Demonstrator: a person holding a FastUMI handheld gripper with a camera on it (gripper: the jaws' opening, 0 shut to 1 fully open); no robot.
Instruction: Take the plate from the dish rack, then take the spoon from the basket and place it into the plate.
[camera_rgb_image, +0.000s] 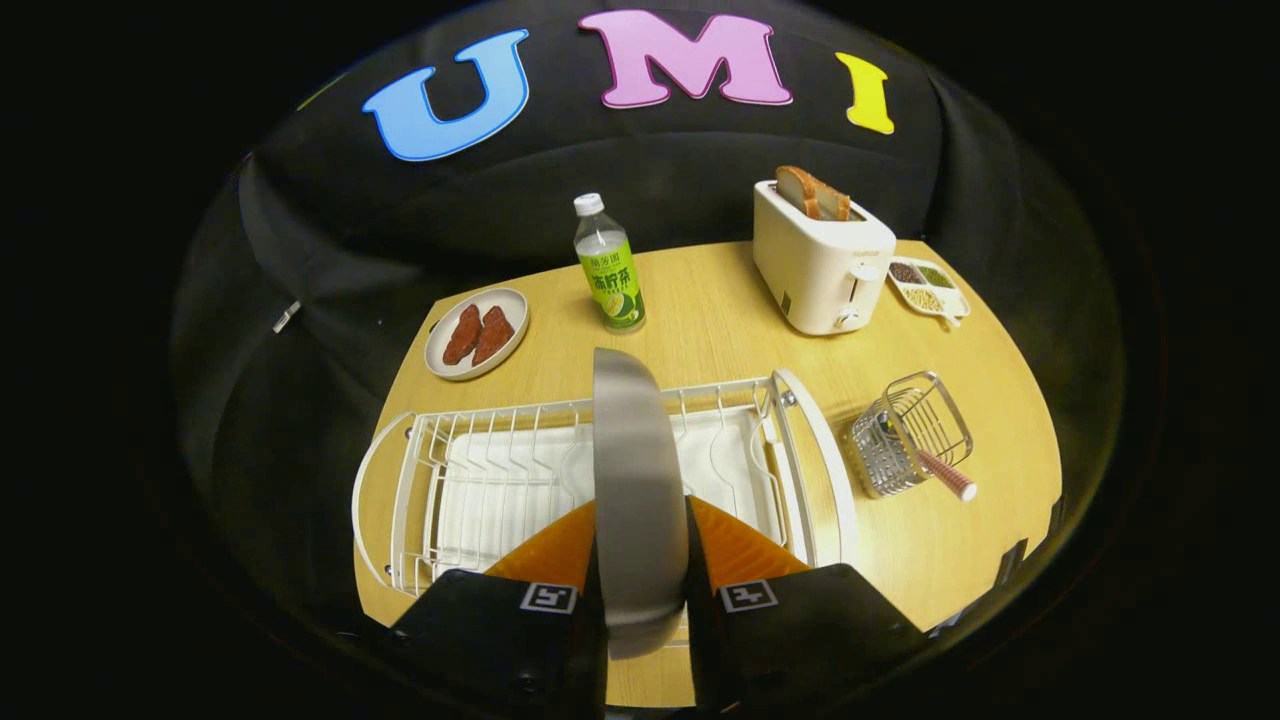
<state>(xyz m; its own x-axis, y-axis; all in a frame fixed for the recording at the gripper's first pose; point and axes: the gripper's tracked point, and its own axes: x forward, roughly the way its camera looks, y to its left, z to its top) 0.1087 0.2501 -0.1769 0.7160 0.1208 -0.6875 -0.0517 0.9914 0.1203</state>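
- Fingers (640, 590) at lower centre of the frame, closed on the plate (632, 480); one finger presses each face, so the grey plate is held edge-on and upright, rising between them toward mid-frame.
- Judgement: the edge-on hold matches how a plate stands in rack slots; it appears lifted clear, though contact with the wires below cannot be confirmed.
- Dish rack (500, 480) lies directly behind the plate across the lower middle of the frame: white wire, white drip tray, no other dishes seen in it.
- Basket (910, 430), a wire caddy, stands on the tabletop (720, 330) to the right of the rack, at centre right; the spoon (945, 473) sits in it with its pinkish handle poking out toward the lower right. Spoon untouched, step two pending.
- Judgement: plate must be laid flat on bare tabletop before the spoon can go in.
- Further back: dish with red-brown pieces (477, 332) at centre left, bottle (608, 265) at upper centre, toaster (820, 258) holding bread at upper right, small divided tray (928, 285) beside it.
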